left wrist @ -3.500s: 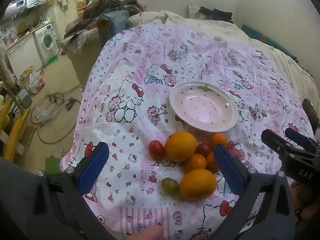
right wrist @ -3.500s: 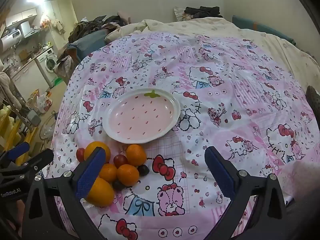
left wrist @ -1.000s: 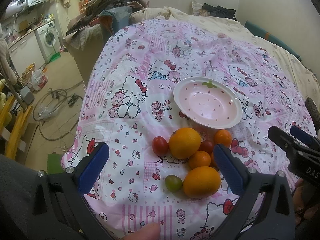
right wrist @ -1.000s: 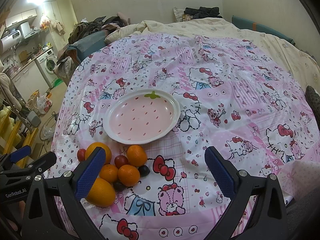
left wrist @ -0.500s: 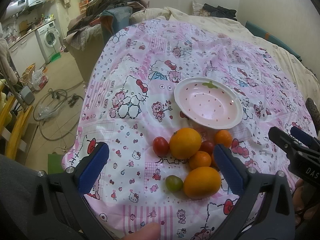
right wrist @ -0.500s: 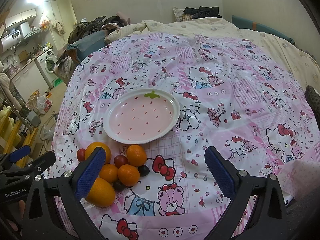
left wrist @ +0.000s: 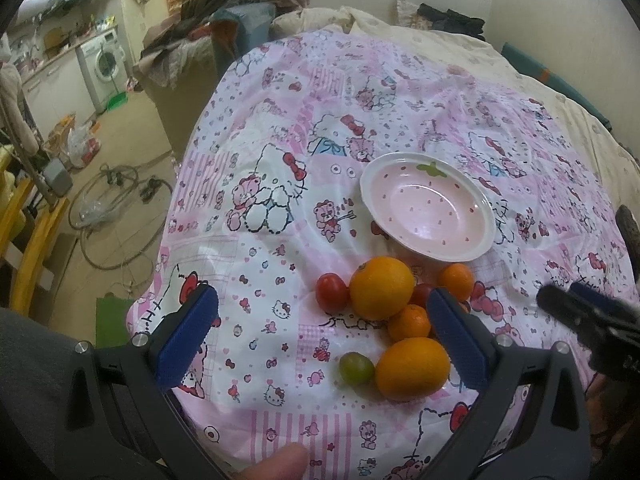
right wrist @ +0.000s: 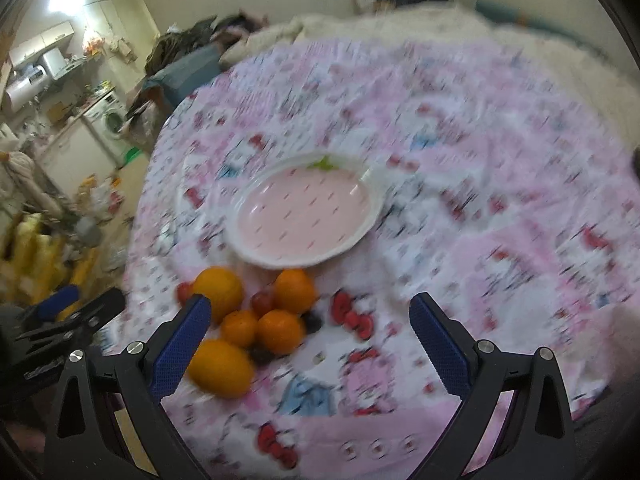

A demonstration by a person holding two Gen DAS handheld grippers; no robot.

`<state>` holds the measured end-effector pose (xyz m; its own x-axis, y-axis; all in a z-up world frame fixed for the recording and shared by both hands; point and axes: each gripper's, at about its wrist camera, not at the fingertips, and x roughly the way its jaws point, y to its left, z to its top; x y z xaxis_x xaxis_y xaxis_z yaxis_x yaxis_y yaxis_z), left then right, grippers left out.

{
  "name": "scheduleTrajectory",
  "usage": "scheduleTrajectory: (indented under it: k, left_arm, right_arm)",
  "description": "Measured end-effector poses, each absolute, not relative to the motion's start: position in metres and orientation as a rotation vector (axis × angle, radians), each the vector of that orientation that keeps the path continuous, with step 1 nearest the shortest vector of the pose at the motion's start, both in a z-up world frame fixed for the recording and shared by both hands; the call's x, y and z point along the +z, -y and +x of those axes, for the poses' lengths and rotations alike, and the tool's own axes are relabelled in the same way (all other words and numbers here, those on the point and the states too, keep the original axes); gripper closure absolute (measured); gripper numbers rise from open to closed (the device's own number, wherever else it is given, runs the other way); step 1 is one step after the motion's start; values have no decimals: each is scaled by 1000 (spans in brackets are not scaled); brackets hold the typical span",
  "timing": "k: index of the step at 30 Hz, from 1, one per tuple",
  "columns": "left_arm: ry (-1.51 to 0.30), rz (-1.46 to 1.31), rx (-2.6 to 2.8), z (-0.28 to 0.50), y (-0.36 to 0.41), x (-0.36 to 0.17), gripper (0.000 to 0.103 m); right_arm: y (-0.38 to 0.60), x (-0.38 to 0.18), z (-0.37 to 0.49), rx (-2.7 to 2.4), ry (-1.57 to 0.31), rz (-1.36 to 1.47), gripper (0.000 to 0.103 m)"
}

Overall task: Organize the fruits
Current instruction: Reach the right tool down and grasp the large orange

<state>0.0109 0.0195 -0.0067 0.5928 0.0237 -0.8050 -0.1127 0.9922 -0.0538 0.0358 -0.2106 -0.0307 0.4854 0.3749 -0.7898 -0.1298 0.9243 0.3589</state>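
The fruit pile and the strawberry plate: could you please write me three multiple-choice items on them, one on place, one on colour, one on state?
1. Where does the fruit lie?
A. on the plate
B. on the cloth beside the plate
C. on the floor

2. What colour is the small fruit nearest the camera in the left wrist view?
A. green
B. blue
C. white

3. How do the left tongs stand?
A. shut on an orange
B. shut on the plate
C. open, holding nothing

Answers:
1 B: the fruit pile sits on the cloth, and the plate holds nothing.
2 A: the small fruit is greenish.
3 C: the left tongs gape with nothing between the pads.
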Motion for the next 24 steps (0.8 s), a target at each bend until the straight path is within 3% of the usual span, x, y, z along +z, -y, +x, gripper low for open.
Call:
scheduleTrajectory:
  k: [7,13,19,20,21,22,24]
  left_arm:
    - [-1013,-199,159,23,-46,-18,0]
    - [-1039,-213,170,25,-48,-22,0]
    - [-1060,-233,178,26,-52,-26,0]
    - [-1063,-234,178,27,-52,-27,0]
    - [-1066,-234,178,27,-52,-27,0]
    - [-1067,-234,179,27,-52,-27,0]
    - [-1066,-232,179,27,-52,-27,0]
  right_arm:
    - [193,-72,46,451,-1272,431,3]
    - [160,-121,47,482,-1491,571,17]
    - [146,-131,51,474,-1513,649,18]
    - [147,-132,52,468,-1516,654,19]
    - [147,-132,52,465,-1516,654,31]
    - [147,-133,51,466,-1531,651,36]
    - [149,-135,51,472,-1524,656,38]
